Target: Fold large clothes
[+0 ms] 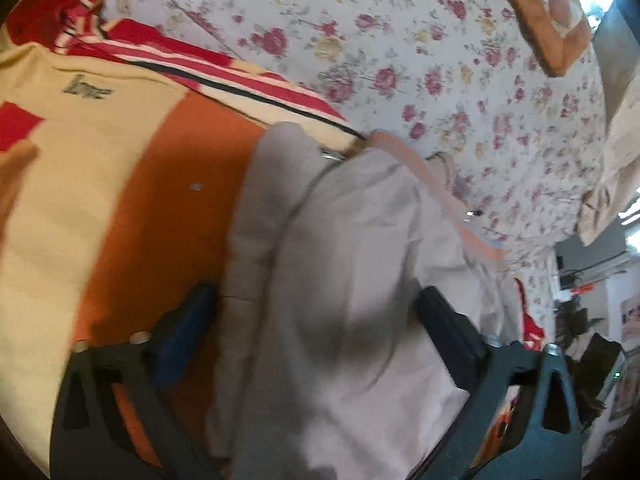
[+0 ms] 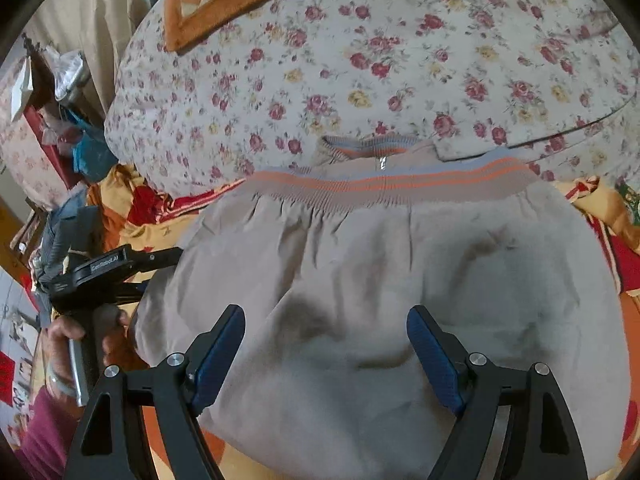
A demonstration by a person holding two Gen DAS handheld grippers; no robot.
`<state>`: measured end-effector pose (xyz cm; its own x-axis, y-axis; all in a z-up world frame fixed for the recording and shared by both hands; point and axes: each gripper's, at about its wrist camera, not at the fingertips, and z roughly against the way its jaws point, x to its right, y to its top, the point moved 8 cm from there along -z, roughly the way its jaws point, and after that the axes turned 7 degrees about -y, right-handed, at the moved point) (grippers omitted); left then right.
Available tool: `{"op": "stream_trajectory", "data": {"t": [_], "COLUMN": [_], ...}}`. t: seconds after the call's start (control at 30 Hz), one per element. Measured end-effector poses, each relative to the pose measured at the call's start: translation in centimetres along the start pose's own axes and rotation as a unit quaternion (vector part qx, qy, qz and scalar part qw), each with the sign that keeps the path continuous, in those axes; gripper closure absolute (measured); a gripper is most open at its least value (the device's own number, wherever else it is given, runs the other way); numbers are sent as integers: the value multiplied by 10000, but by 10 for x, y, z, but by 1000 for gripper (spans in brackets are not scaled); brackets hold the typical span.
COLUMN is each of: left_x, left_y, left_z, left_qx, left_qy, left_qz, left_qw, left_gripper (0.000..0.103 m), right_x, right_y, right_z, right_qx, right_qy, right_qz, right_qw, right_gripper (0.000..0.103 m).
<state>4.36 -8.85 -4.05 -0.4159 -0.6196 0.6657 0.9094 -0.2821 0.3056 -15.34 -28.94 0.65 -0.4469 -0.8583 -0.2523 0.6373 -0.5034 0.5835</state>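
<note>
Two grippers, left gripper and right gripper, hover with jaws released over the grey jacket at frame centre. A neat fold likely needs both to pinch matching edges near the striped hem.

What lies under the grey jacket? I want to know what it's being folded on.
The grey jacket lies on a yellow, orange and red blanket over floral bedding. What is beneath its middle is covered.
</note>
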Motion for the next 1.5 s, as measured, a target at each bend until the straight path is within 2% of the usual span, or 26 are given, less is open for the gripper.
{"op": "stream_trajectory", "data": {"t": [0.13, 0.23, 0.27, 0.3, 0.33, 0.37, 0.4, 0.43, 0.53, 0.7, 0.83, 0.9, 1.0, 1.07, 1.17, 1.27, 1.33, 1.4, 1.5], "left_x": [13, 16, 18, 20, 20, 20, 21, 24, 46, 116, 195, 239, 283, 300, 312, 324, 336, 341, 334], "left_y": [-7, -9, -10, -10, -10, -10, -10, -11, -14, -24, -32, -40, -58, -76, -106, -133, -147, -151, -149], "left_z": [-9, -16, -16, -17, -17, -16, -15, -13, 1, 25, 14, -6, -49, -86, -138, -159, -150, -131, -88], "left_qx": [-286, -224, -231, -241, -249, -227, -184, -124, 113, 318, 344, 285, 86, -176, -584, -930, -1108, -1192, -1082], "left_qy": [-132, 32, 70, 61, 30, 2, -6, 10, 146, 111, 452, 577, 786, 802, 792, 388, -34, -313, -423], "left_qz": [-286, -511, -565, -573, -512, -464, -458, -451, -577, -1070, -1754, -2113, -2482, -2608, -2700, -2769, -2950, -2976, -3015], "left_qw": [9991, 9984, 9981, 9980, 9984, 9987, 9988, 9989, 9982, 9937, 9828, 9753, 9655, 9619, 9578, 9556, 9491, 9467, 9463], "left_gripper": [1, 3, 9, 31, 47, 53, 65, 72, 78, 79, 80, 80, 80, 80, 78, 69, 43, 40, 40], "right_x": [3, 8, 10, 12, 15, 18, 21, 25, 40, 81, 118, 133, 159, 177, 209, 230, 236, 235, 225], "right_y": [-2, -2, -1, 0, 2, 3, 5, 7, 12, 23, 33, 36, 36, 37, 36, 31, 28, 28, 30], "right_z": [1, 1, 1, 2, 4, 6, 9, 14, 25, 57, 83, 94, 106, 112, 118, 118, 118, 119, 118], "right_qx": [-45, -65, -62, -46, -13, 27, 74, 129, 258, 522, 698, 781, 875, 922, 959, 885, 852, 862, 857], "right_qy": [-27, -33, -44, -72, -86, -105, -123, -160, -267, -577, -786, -824, -882, -886, -1121, -1161, -1020, -945, -753], "right_qz": [83, 42, 31, 3, -33, -74, -111, -155, -287, -720, -1177, -1338, -1615, -1831, -2190, -2533, -2697, -2738, -2661], "right_qw": [10000, 10000, 10000, 10000, 10000, 9999, 9998, 9997, 9989, 9944, 9875, 9845, 9790, 9747, 9645, 9563, 9537, 9532, 9572], "right_gripper": [22, 22, 22, 22, 22, 22, 22, 22, 22, 22, 22, 22, 22, 22, 22, 22, 22, 22, 22]}}
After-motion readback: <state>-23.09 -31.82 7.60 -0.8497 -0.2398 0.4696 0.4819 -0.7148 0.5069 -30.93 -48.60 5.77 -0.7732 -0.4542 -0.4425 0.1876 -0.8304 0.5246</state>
